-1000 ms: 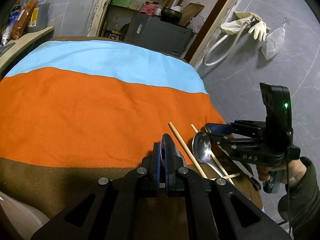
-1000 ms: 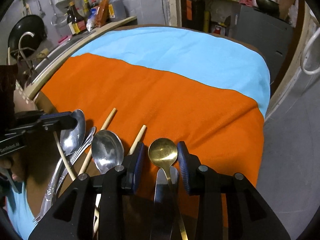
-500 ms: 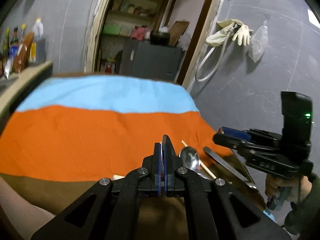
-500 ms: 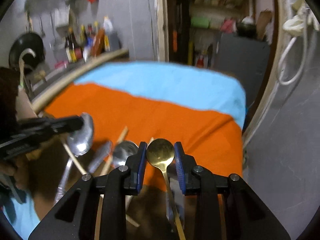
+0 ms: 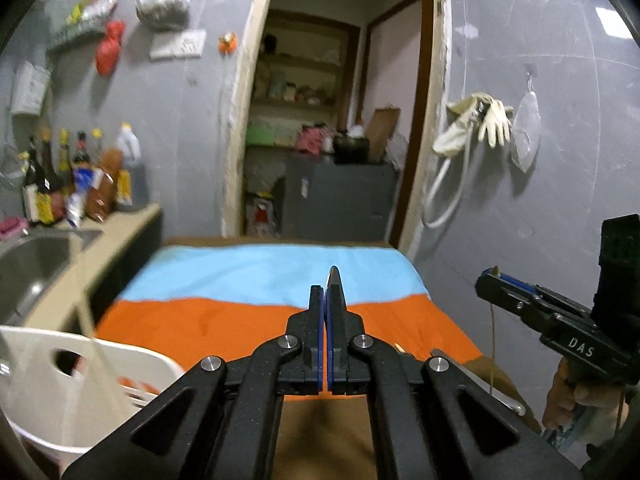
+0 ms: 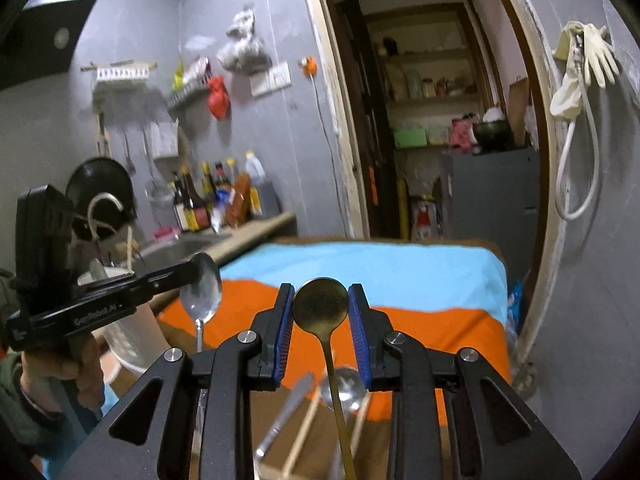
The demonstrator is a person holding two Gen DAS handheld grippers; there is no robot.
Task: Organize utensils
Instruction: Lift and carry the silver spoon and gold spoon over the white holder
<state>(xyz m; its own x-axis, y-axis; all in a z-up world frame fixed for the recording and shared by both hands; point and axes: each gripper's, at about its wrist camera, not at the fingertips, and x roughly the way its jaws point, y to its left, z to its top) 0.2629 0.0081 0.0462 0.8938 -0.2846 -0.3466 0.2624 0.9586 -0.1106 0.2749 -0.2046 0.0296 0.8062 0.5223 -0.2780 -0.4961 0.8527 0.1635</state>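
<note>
Spoons in both grippers, lifted clear of the striped cloth (image 6: 400, 276) that covers the table. The right gripper (image 6: 321, 312) pinches a gold spoon (image 6: 320, 304) by the sides of its bowl, bowl up, the thin handle hanging down between the arms; its jaws have just been closing in on that bowl. The left gripper (image 5: 325, 308) is pressed tight on a silver spoon (image 6: 201, 292), seen edge-on from its own camera as a thin tip above the pads; from the right-hand camera the bowl faces out and the handle hangs below. More cutlery (image 6: 344, 388) and chopsticks (image 6: 304, 436) lie blurred on the cloth under the right gripper. A white plastic basket (image 5: 76, 384) stands low on the left, beside the counter and sink (image 5: 28, 268)
</note>
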